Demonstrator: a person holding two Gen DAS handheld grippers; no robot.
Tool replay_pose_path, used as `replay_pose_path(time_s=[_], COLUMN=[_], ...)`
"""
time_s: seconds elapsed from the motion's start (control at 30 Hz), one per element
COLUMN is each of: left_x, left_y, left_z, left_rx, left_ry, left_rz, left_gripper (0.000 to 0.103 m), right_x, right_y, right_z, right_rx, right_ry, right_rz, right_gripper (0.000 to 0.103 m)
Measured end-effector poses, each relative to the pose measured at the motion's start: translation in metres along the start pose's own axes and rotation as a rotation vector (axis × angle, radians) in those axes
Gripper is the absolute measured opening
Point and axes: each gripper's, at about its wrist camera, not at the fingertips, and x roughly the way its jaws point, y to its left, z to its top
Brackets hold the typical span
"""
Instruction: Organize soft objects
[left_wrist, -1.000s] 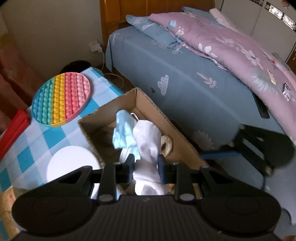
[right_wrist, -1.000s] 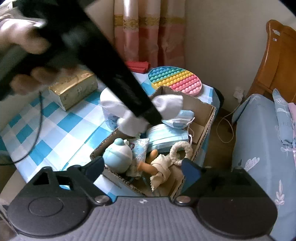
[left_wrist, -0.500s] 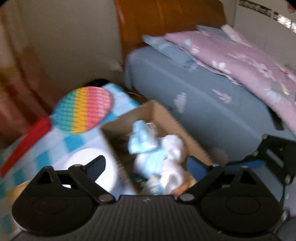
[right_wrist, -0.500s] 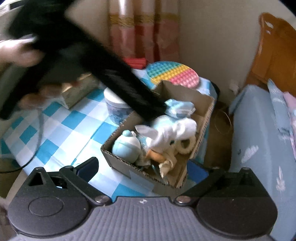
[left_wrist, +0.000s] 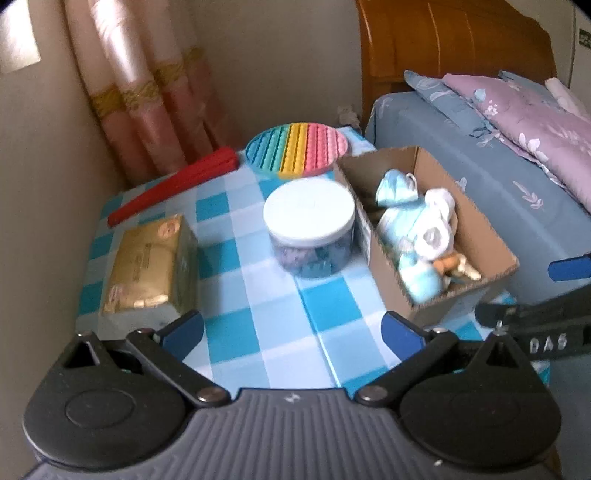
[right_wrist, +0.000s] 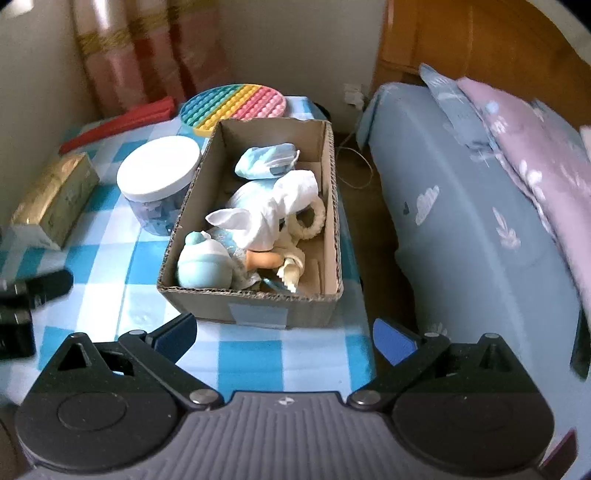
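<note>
A cardboard box (right_wrist: 255, 310) stands on the blue checked table, also in the left wrist view (left_wrist: 480, 236). It holds a white cloth (right_wrist: 280, 206), a blue face mask (right_wrist: 266, 160), a pale blue round toy (right_wrist: 203, 266), a rope ring (right_wrist: 314, 221) and other soft things. My left gripper (left_wrist: 291, 328) is open and empty, above the table's near edge, left of the box. My right gripper (right_wrist: 284, 332) is open and empty in front of the box. Part of the left gripper shows at the left edge of the right wrist view (right_wrist: 22, 306).
A white-lidded jar (right_wrist: 159, 181) stands beside the box on its left. A rainbow pop mat (right_wrist: 232, 105), a red flat case (left_wrist: 173, 184) and a gold tissue pack (left_wrist: 147, 266) lie on the table. A bed (right_wrist: 480, 206) is close on the right.
My left gripper opened and let go of the white cloth, which now lies in the box. It pulled back and left. My right gripper drew back slightly and now faces the box end.
</note>
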Motion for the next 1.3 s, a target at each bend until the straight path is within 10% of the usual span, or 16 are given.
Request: replay_pose_path(time_s=[1.3], left_x=[-0.016], left_y=[0.007], left_z=[-0.011], left_rx=[-0.040], left_ry=[-0.020], left_rz=[0.025], left_gripper=[0.102], right_x=[-0.021], right_y=[0.021], right_z=[-0.004], right_rx=[0.008], right_ry=[-0.029], right_rz=[-0.004], right_gripper=[0.103])
